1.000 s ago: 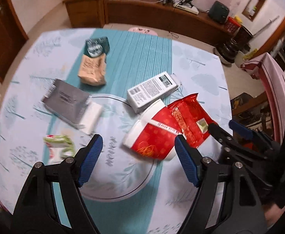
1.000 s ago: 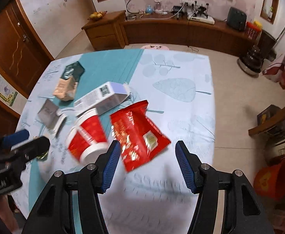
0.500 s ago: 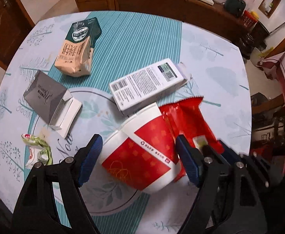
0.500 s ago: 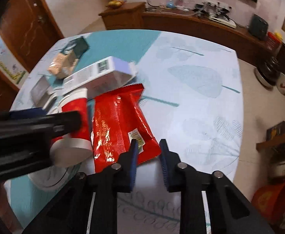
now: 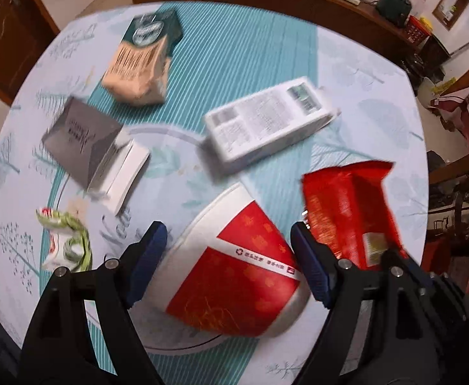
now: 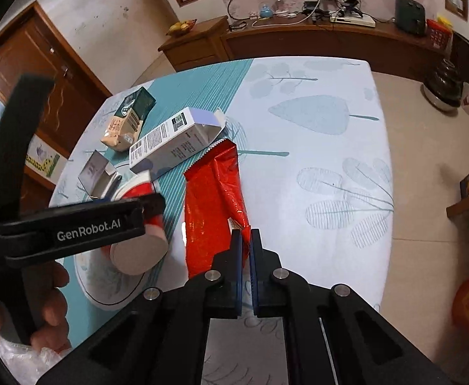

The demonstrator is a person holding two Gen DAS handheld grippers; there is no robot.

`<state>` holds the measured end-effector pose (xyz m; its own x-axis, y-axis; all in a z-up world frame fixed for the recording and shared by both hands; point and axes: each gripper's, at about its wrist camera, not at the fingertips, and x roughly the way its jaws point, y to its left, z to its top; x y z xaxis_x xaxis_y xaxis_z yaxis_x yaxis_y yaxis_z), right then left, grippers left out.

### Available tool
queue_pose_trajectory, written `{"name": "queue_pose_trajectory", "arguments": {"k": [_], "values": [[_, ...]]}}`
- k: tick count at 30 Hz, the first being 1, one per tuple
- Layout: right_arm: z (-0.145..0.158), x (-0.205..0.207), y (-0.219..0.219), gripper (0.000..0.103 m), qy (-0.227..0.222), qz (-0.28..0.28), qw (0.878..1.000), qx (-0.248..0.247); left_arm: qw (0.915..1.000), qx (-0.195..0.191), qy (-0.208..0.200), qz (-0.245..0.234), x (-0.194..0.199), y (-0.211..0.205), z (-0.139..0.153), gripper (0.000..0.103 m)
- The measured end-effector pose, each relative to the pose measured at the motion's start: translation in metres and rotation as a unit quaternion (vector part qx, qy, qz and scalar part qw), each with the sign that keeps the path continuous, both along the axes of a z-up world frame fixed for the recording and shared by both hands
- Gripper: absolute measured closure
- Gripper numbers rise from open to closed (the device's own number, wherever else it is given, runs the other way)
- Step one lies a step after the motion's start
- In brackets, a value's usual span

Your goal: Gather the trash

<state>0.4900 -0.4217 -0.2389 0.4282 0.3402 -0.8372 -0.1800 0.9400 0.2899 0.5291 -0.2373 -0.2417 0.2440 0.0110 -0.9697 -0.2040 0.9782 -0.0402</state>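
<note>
Two tools in play, both on the red items at the near edge of the desk (image 6: 314,102). Right tool (image 6: 246,240) is clenched on the near end of the red snack wrapper (image 6: 213,199); wrapper's long axis runs straight away from the tool, far torn end up by the white carton (image 6: 176,141). Left tool (image 5: 228,253) is spread wide, blue pads on either side of the red paper cup (image 5: 234,276) but not clearly touching it. Cup lies on its side, rim toward the far left, base toward the tool and right, so its axis sits oblique to the jaw line. Judgement: left closes across the cup wall next; thin paper will likely crush some, fine for trash. Cup and wrapper lie just beside each other, so the tools crowd. Not yet collected: tan-and-green bag (image 5: 141,61), grey box (image 5: 86,147), crumpled green wrapper (image 5: 64,243), all farther out on the left side, nearer the left hand.
</note>
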Motion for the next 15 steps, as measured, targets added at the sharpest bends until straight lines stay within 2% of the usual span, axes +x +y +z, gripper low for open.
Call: {"name": "queue_pose_trajectory", "arguments": {"k": [4, 7, 9, 10, 12, 13, 14, 15], "values": [[0.006, -0.013, -0.002, 0.099, 0.002, -0.002, 1.0, 0.006, 1.0, -0.01, -0.002, -0.001, -0.009, 0.008, -0.002, 0.026], [0.005, -0.018, 0.0, 0.099, 0.007, -0.002, 1.0, 0.011, 0.9999, -0.003, -0.002, -0.011, -0.016, 0.008, -0.002, 0.027], [0.004, -0.022, 0.002, 0.099, 0.01, 0.0, 1.0, 0.016, 0.9997, 0.001, -0.005, -0.022, -0.024, 0.007, -0.002, 0.03], [0.004, -0.024, 0.003, 0.099, 0.011, -0.001, 1.0, 0.018, 0.9997, 0.001, -0.007, -0.025, -0.027, 0.007, -0.001, 0.034], [0.005, -0.029, 0.006, 0.099, 0.011, 0.001, 1.0, 0.02, 0.9992, 0.002, -0.017, -0.036, -0.036, 0.006, 0.002, 0.045], [0.006, -0.032, 0.007, 0.099, 0.011, 0.001, 1.0, 0.021, 0.9988, 0.003, -0.022, -0.043, -0.041, 0.005, 0.004, 0.08], [0.007, -0.035, 0.008, 0.099, 0.011, 0.001, 1.0, 0.021, 0.9988, 0.001, -0.016, -0.047, -0.043, 0.005, 0.003, 0.102], [0.008, -0.04, 0.01, 0.1, 0.011, 0.002, 1.0, 0.022, 0.9988, -0.011, 0.001, -0.047, -0.045, 0.008, -0.001, 0.103]]}}
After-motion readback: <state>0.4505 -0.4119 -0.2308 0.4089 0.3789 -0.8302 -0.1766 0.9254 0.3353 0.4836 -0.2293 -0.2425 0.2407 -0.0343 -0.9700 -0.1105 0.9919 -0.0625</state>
